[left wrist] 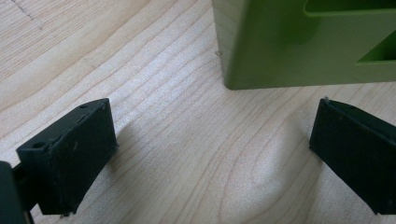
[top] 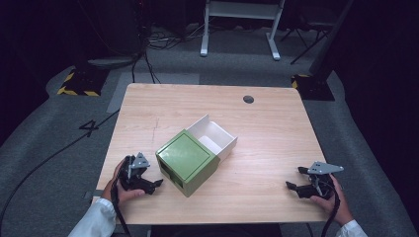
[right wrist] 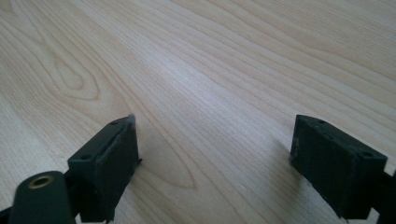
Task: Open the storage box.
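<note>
A green box (top: 188,161) sits near the middle of the wooden table (top: 276,123), with a white drawer (top: 215,138) pulled out of its far side and empty. My left gripper (top: 154,184) rests on the table just left of the box, open, with nothing between its jaws. In the left gripper view the green box (left wrist: 303,42) stands close ahead, its corner between the left gripper (left wrist: 212,154) jaws' line but apart from them. My right gripper (top: 295,178) lies open at the table's right front, far from the box. The right gripper (right wrist: 215,163) has bare wood between its jaws.
A round cable hole (top: 248,99) marks the table's far side. Beyond the table are a white desk frame (top: 242,24), floor cables and two yellow-and-black striped bases (top: 79,84). A white sleeve (top: 96,222) enters at the bottom left.
</note>
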Tool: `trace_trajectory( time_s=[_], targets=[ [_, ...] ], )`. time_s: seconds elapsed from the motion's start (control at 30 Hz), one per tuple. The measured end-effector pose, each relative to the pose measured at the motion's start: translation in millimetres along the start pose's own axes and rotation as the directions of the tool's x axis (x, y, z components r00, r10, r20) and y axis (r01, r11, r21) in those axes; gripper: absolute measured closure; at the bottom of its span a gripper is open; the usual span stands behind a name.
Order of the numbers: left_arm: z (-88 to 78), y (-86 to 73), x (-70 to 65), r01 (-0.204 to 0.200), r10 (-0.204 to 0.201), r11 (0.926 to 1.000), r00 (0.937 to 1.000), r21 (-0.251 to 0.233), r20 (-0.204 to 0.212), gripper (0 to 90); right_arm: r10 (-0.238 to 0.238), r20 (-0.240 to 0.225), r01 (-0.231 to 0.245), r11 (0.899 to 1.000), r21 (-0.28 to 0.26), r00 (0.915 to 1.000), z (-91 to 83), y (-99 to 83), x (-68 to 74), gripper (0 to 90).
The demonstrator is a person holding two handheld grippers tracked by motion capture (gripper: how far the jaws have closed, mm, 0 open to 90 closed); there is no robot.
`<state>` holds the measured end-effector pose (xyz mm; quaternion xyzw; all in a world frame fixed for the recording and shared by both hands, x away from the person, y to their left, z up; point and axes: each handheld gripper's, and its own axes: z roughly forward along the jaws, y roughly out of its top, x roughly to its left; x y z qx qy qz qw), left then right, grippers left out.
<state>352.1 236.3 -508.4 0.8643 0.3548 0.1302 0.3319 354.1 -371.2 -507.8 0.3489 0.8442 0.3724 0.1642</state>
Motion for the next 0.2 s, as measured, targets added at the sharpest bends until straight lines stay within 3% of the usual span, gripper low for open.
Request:
trace_trajectory(
  time_s=[0.2],
  targets=[
    [0.0, 0.0, 0.0, 0.0, 0.0, 1.0, 1.0, 0.0, 0.0, 0.6, 0.0, -0.002, 0.0, 1.0, 0.002, 1.0, -0.4, -0.2, 0.0, 15.3]
  ],
)
